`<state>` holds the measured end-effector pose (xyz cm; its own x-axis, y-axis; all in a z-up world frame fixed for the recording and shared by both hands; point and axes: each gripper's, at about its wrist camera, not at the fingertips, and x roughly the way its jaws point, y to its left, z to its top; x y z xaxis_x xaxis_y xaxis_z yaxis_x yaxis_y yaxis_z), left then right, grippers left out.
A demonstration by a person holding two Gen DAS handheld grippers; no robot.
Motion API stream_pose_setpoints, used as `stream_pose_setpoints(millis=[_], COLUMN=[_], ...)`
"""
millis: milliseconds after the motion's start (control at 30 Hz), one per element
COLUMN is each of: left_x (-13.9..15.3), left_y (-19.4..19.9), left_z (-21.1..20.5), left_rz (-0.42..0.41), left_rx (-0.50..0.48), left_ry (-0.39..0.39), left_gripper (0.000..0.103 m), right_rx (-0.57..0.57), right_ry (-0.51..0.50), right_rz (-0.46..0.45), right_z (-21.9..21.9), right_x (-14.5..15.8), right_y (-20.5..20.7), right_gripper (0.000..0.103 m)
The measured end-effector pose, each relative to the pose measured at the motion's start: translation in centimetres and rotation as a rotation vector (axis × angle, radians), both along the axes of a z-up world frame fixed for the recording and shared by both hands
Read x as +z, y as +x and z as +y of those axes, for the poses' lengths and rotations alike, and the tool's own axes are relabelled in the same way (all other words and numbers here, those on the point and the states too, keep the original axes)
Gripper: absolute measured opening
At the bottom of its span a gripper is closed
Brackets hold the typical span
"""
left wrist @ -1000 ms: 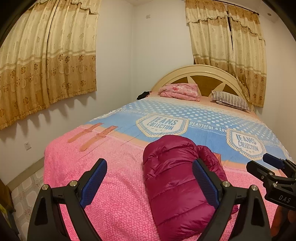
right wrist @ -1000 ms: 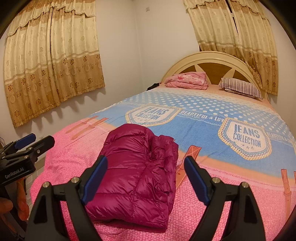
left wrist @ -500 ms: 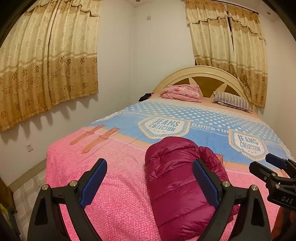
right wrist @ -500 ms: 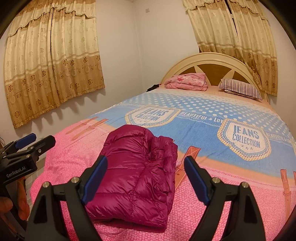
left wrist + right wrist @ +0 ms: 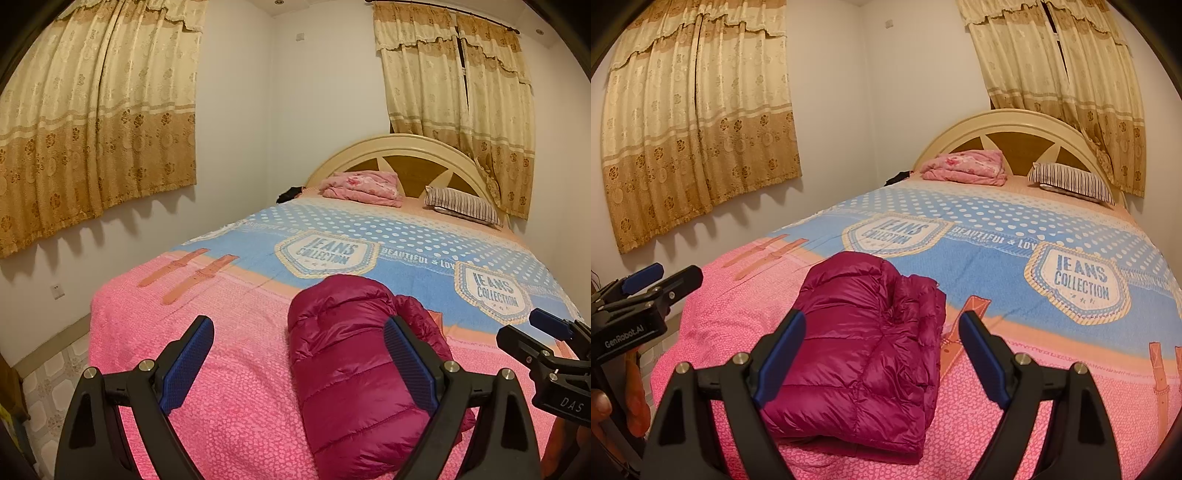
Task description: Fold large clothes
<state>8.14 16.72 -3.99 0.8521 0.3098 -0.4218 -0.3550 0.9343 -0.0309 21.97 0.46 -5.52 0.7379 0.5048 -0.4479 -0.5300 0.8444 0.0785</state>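
A magenta puffer jacket lies folded into a compact bundle on the pink end of the bed; the same jacket shows in the right wrist view. My left gripper hovers above the bed's near end, open, nothing between its blue pads; the jacket lies beyond, under its right finger. My right gripper is open too, held above and short of the jacket, not touching it. Each gripper shows at the edge of the other's view: the right gripper on the right, the left gripper on the left.
The bed has a pink and blue "Jeans Collection" blanket. A folded pink quilt and a striped pillow lie by the headboard. Curtains hang on the left wall and behind the bed. Tiled floor shows at lower left.
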Motion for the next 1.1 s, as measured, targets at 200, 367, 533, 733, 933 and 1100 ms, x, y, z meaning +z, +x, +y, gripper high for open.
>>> stream_pose_setpoints(millis=[200, 367, 533, 733, 933, 1100], left_x=[-0.3, -0.3, -0.5, -1.3, -1.4, -1.5], left_y=[0.2, 0.2, 0.5, 1.0, 0.8, 0.9], left_z=[0.2, 0.2, 0.1, 0.2, -0.4, -1.2], left_rz=[0.011, 0.013, 0.024, 0.058, 0.043, 0.041], left_rx=[-0.014, -0.013, 0.002, 0.016, 0.013, -0.002], left_ry=[-0.032, -0.035, -0.020, -0.039, 0.019, 0.048], left_gripper=[0.094, 0.094, 0.094, 0.096, 0.096, 0.096], right_rx=[0.005, 0.005, 0.005, 0.004, 0.009, 0.012], right_ry=[-0.003, -0.004, -0.006, -0.007, -0.013, -0.019], right_rz=[-0.006, -0.010, -0.011, -0.010, -0.003, 0.006], right_z=[0.0, 0.0, 0.0, 0.0, -0.1, -0.3], right_x=[0.2, 0.3, 0.4, 0.3, 0.1, -0.3], right_y=[-0.2, -0.2, -0.3, -0.3, -0.3, -0.3], right_gripper=[0.087, 0.087, 0.087, 0.087, 0.088, 0.088])
